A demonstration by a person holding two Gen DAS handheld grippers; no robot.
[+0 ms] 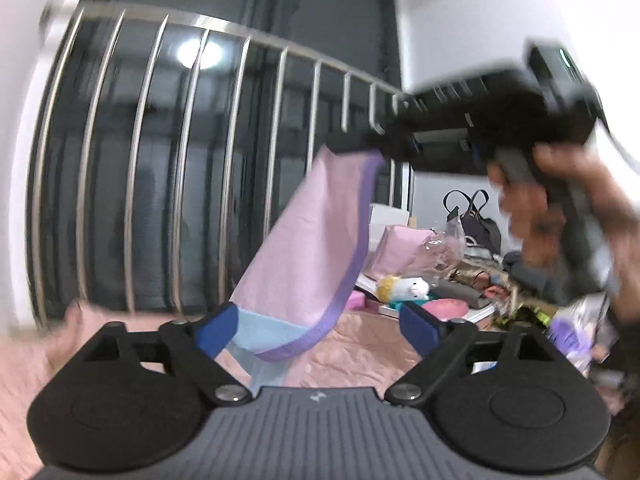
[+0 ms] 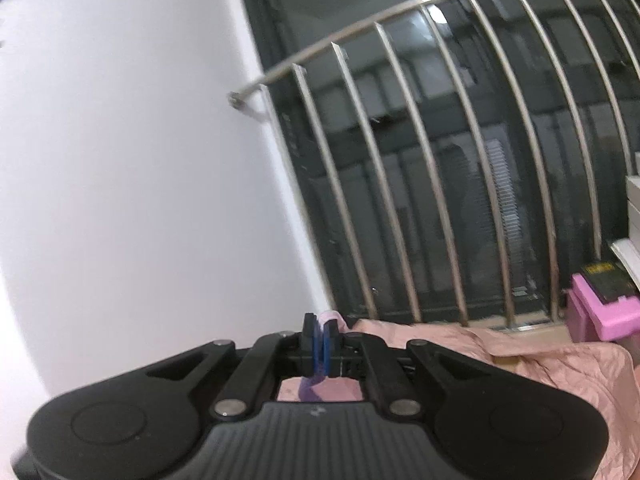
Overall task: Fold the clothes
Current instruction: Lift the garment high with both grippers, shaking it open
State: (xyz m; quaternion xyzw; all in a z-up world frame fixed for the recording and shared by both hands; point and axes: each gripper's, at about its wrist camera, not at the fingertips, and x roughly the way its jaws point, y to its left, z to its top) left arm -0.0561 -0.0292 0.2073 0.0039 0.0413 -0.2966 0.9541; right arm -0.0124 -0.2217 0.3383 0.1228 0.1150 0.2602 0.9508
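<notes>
A pink garment with a purple hem and a light blue part hangs in the air over the bed. In the left wrist view my right gripper holds its top edge, up and to the right. My left gripper is open, its blue pads either side of the garment's lower end, which hangs between them. In the right wrist view my right gripper is shut on a bit of the pink and purple cloth.
A pink bedspread covers the bed below. A metal window railing stands behind it. At the right lie a plush toy, bags and other clutter. A pink box sits by the railing.
</notes>
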